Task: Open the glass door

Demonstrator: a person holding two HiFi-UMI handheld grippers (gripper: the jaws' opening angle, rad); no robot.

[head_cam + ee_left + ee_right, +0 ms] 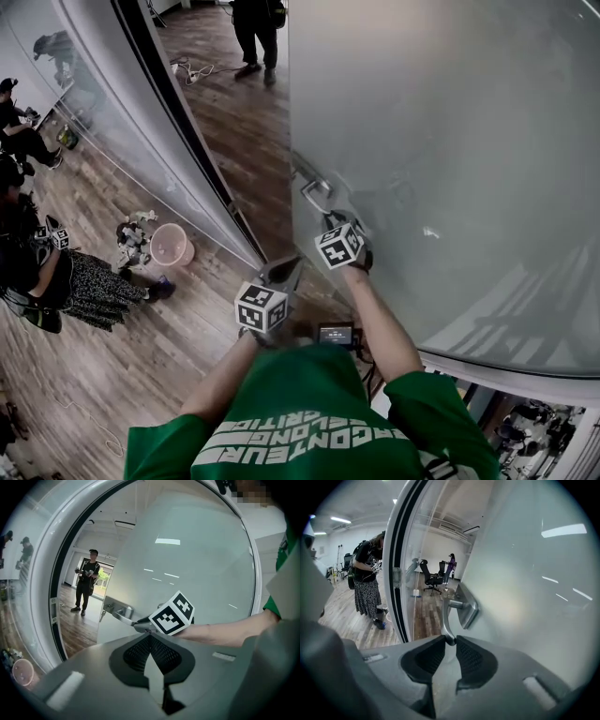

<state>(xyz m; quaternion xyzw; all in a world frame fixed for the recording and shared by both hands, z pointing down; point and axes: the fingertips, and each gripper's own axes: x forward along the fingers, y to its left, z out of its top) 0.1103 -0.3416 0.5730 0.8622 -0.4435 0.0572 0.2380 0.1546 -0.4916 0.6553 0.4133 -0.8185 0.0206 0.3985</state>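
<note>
The right gripper point(450, 644) was clamped on the end of the handle point(447, 620), one pad on each side of the metal lever. The left gripper point(150, 639) hung just nearer and to the left, its jaws together with nothing between them. The frosted glass door point(450, 141) filled the right side and stood ajar from the dark frame point(173, 122) on the left. Wooden floor point(246, 141) showed through the gap, where a person point(255, 28) stood at the far end. A pink bucket point(172, 245) sat on the floor at the left.
</note>
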